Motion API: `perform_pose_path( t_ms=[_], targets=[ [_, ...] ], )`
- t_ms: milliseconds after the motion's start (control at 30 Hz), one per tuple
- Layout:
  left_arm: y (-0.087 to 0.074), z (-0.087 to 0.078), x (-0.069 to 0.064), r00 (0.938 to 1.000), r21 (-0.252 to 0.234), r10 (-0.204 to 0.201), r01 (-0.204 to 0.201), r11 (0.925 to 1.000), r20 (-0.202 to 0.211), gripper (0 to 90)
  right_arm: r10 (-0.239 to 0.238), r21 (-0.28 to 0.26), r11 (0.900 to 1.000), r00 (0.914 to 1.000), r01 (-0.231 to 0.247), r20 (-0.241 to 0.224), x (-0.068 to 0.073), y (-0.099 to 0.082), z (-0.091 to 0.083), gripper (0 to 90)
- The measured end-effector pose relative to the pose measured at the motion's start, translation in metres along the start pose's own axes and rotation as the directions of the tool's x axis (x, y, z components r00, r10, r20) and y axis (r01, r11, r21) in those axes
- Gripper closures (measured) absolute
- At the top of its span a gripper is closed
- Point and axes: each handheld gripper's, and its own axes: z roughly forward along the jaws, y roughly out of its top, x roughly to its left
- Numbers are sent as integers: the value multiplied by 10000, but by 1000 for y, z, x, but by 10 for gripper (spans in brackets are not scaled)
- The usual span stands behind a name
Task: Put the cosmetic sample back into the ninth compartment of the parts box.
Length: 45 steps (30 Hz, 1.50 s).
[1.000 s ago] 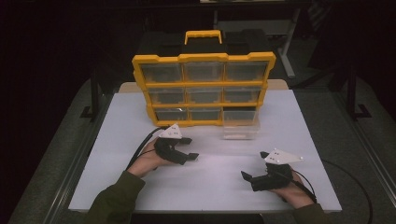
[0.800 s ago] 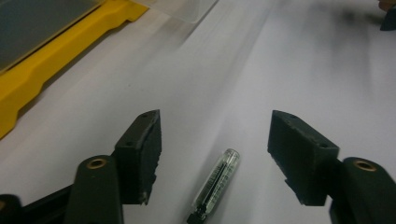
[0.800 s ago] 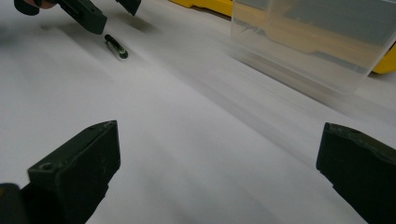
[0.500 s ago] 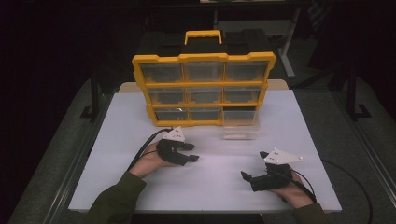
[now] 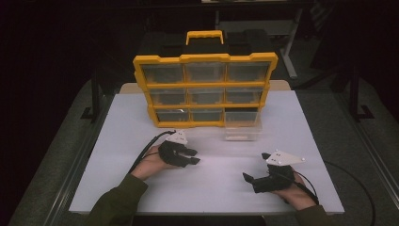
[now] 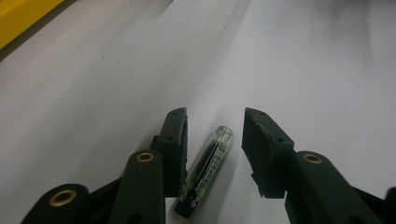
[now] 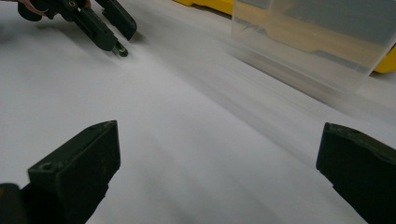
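Left gripper (image 6: 215, 140) jaws closing — glass tube (image 6: 208, 163) between them, untouched.

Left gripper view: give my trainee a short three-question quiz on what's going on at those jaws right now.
1. True or false: the left gripper has the small clear tube between its jaws.
2. What clear thing stands on the table in front of the yellow organizer?
3. Multiple choice: the right gripper is A) shut on the tube, B) open over bare table, C) inside a drawer.

Key:
1. True; the jaws have just been closing, with a gap left on the right side.
2. A pulled-out clear drawer.
3. B.
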Motion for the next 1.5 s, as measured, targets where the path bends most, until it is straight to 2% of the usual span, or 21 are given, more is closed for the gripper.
perform_pose_path(
  t_ms=[267, 633, 900, 1233, 1367, 1500],
  targets=[
    [-2, 3, -1, 9999, 247, 109, -111, 9996, 51, 669, -40, 18, 10000, 10000, 40, -21, 0, 0, 0, 0],
    [-2, 3, -1, 9997, 282, 227, -227, 9993, -9, 715, -67, -12, 10000, 10000, 67, 12, 0, 0, 0, 0],
    [-2, 3, 0, 9996, 299, 250, -247, 9992, -88, 781, -90, 33, 10000, 10000, 90, 12, 1, 0, 0, 0],
    [-4, 3, -2, 9991, 250, 354, -348, 9991, -238, 808, -95, 21, 10000, 10000, 95, 2, 0, 0, 0, 0],
    [-3, 3, -3, 9992, 313, 283, -274, 9991, -296, 813, -60, 50, 10000, 10000, 60, -33, 2, 1, 0, 0],
    [-3, 2, 1, 9999, 219, -89, 90, 9997, -51, 813, -110, 16, 9999, 9999, 110, -43, 1, 1, 0, 0]
  ],
)
